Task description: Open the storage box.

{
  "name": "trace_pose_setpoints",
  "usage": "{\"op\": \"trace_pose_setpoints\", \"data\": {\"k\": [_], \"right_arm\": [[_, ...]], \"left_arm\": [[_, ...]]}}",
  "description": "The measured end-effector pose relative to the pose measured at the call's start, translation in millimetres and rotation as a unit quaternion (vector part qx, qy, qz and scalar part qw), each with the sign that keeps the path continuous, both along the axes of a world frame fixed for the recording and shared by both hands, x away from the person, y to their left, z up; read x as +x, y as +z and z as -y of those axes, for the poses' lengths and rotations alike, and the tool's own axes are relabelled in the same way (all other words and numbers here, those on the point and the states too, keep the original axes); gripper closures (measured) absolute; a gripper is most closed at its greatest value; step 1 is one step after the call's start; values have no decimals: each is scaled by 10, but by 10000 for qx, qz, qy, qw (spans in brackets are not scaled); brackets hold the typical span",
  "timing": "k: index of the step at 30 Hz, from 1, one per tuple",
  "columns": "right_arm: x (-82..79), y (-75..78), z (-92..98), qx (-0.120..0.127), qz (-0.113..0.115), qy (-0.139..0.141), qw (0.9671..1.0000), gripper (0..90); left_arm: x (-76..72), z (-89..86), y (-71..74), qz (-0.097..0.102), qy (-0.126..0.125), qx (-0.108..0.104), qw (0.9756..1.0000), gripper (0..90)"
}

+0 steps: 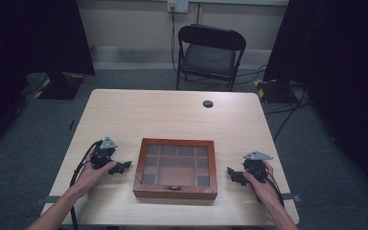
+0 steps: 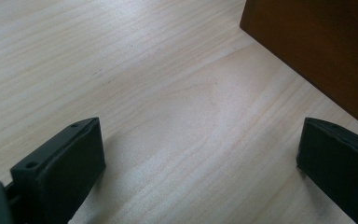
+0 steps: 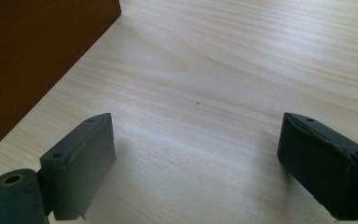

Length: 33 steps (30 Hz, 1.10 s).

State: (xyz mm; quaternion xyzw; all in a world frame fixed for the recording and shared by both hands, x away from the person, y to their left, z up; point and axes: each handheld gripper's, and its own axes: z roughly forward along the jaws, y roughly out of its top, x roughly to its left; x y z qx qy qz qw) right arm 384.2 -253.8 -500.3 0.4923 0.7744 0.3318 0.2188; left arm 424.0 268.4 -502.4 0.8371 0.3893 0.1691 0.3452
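Grippers rest either side of a brown wooden box with a glass-paned, gridded lid [image 1: 176,167] on a pale wooden bench [image 1: 172,115].

Left gripper [image 1: 120,167] lies just left of the box, jaws spread wide over bare wood, with the box's dark side wall at the upper right of the left gripper view. Right gripper [image 1: 233,174] lies just right of the box, jaws likewise wide and holding nothing. The box sits near the bench's near edge, midway between them. A black folding chair [image 1: 210,55] stands beyond the far edge.
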Motion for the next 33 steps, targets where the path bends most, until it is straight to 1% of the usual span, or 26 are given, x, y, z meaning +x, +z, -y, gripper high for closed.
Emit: {"op": "trace_pose_setpoints", "data": {"k": [3, 5, 7, 8, 10, 12, 13, 16, 18, 20, 21, 22, 24, 26, 28, 30, 31, 32, 33], "right_arm": [[0, 1, 0, 4, -4, 0, 10000, 103], [0, 0, 1, -4, 0, 3, 10000, 103], [0, 0, 0, -1, 0, 0, 10000, 103], [0, 0, 0, 0, 0, 0, 10000, 103], [0, 0, 0, -1, -1, -1, 10000, 103], [0, 0, 1, -4, 0, 3, 10000, 103], [0, 0, 0, 0, 0, 0, 10000, 103], [0, 0, 0, -1, -1, 1, 10000, 103], [0, 0, 0, -1, 1, 2, 10000, 103], [0, 0, 0, 0, -1, 0, 10000, 103], [0, 0, 0, -4, -1, 2, 10000, 103], [0, 0, 0, -1, -1, 0, 10000, 103], [0, 0, 0, -1, 0, 2, 10000, 103], [0, 0, 0, -1, 0, 1, 10000, 103], [0, 0, 0, 1, 0, 2, 10000, 103], [1, 0, 0, 2, 2, 6, 10000, 103], [1, 0, 0, -1, 6, 7, 10000, 103], [1, 0, 0, -1, 5, 8, 10000, 103], [0, 1, -1, 3, -4, 1, 10000, 103]], "left_arm": [[-8, 5, 8, -19, 91, -45, 9999, 25], [-9, -3, 31, 24, 158, -55, 9999, 96], [-11, -3, 44, -10, 207, -56, 9998, 158], [-8, -4, 52, -18, 183, -3, 9998, 161], [-2, 7, 68, -94, 175, 51, 9998, 164], [5, 25, 102, -178, 128, 34, 9998, 171], [0, 30, 133, -125, 116, 47, 9998, 171], [-31, 34, 213, -18, 68, -161, 9998, 191], [-62, 45, 281, 97, 71, -205, 9997, 202], [-86, 61, 351, 74, 71, -321, 9994, 202], [-94, 67, 387, 112, 76, -294, 9995, 202], [-109, 80, 418, 153, 111, -350, 9992, 203], [-129, 95, 465, 219, 60, -414, 9989, 226], [-158, 117, 502, 178, 21, -524, 9985, 241], [-172, 128, 527, 50, -98, -657, 9978, 244], [-184, 140, 544, -4, -151, -738, 9972, 247], [-192, 149, 556, -53, -195, -848, 9962, 251], [-198, 160, 569, -72, -236, -910, 9955, 255], [-201, 170, 587, -64, -302, -893, 9955, 255]]}}
